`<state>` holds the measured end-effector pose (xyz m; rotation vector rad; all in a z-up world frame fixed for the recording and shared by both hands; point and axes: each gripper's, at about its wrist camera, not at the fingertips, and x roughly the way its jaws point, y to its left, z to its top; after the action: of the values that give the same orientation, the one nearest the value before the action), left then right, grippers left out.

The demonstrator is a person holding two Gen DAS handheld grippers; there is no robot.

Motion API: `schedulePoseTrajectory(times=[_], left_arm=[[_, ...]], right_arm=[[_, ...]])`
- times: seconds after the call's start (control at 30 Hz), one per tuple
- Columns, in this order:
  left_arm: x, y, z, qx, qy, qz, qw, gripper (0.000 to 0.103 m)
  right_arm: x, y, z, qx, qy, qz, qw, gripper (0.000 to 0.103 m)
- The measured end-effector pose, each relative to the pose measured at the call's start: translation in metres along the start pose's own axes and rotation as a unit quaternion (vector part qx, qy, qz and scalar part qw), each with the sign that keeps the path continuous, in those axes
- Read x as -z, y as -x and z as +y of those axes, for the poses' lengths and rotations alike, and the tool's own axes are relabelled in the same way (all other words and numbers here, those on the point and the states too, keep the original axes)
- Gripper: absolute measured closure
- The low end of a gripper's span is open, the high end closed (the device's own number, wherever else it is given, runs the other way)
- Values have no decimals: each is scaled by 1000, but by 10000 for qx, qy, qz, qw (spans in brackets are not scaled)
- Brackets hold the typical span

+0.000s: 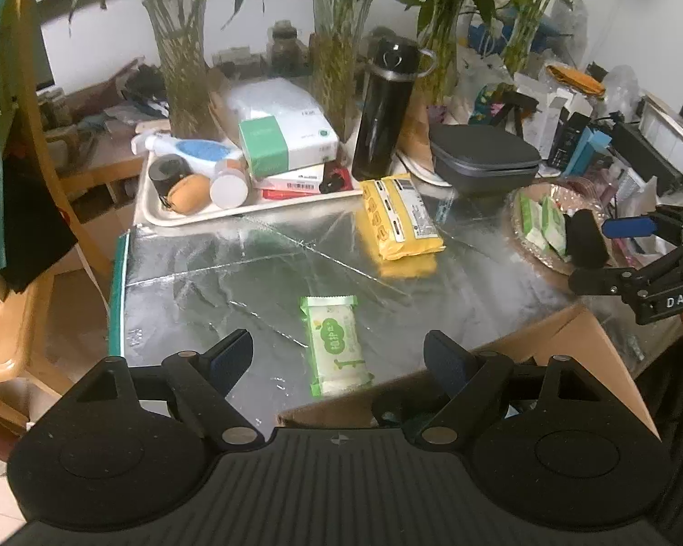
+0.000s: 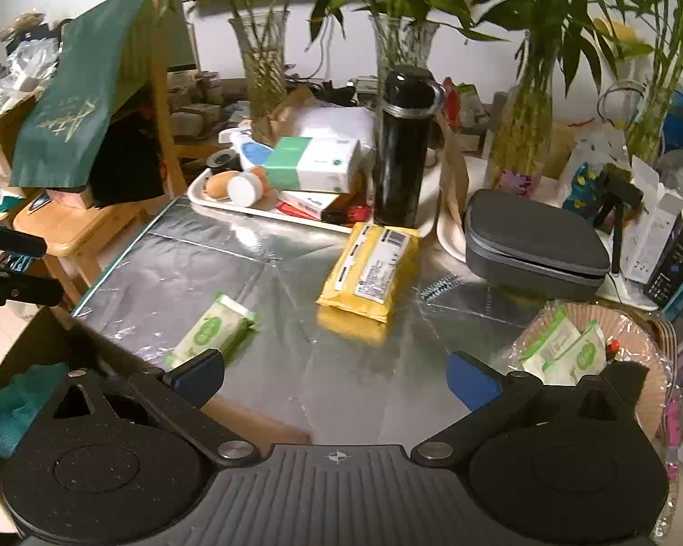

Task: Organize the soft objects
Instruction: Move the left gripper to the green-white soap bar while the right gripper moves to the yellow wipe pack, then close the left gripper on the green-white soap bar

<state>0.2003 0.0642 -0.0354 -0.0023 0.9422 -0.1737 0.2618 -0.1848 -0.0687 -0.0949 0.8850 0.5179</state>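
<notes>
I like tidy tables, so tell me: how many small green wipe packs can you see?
3: one loose pack on the foil near the front edge, two packs in the basket. More may be hidden there.

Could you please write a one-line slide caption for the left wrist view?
Open left tongs hover over a green wipes pack on the foil-covered table, yellow pack beyond.

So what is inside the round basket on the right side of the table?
The basket holds two green-and-white wipe packs and a small red thing. The right gripper's finger covers its near part, so anything more there is hidden.
</notes>
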Motion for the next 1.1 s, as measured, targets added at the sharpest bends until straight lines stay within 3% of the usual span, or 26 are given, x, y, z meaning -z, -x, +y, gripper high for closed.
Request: schedulePoseTrajectory(times=[0.4,0.73,1.1], left_arm=[[-18,-45,24,240,54,477,9986,20],[-29,-85,39,591,-419,999,9924,21],[-29,-141,57,774,-503,1397,9859,21]], right_arm=[[-2,-39,-20,-35,-169,-199,9997,0],[-5,-56,-31,-30,-246,-166,9996,0],[-15,-79,-46,15,-315,-87,9995,0]])
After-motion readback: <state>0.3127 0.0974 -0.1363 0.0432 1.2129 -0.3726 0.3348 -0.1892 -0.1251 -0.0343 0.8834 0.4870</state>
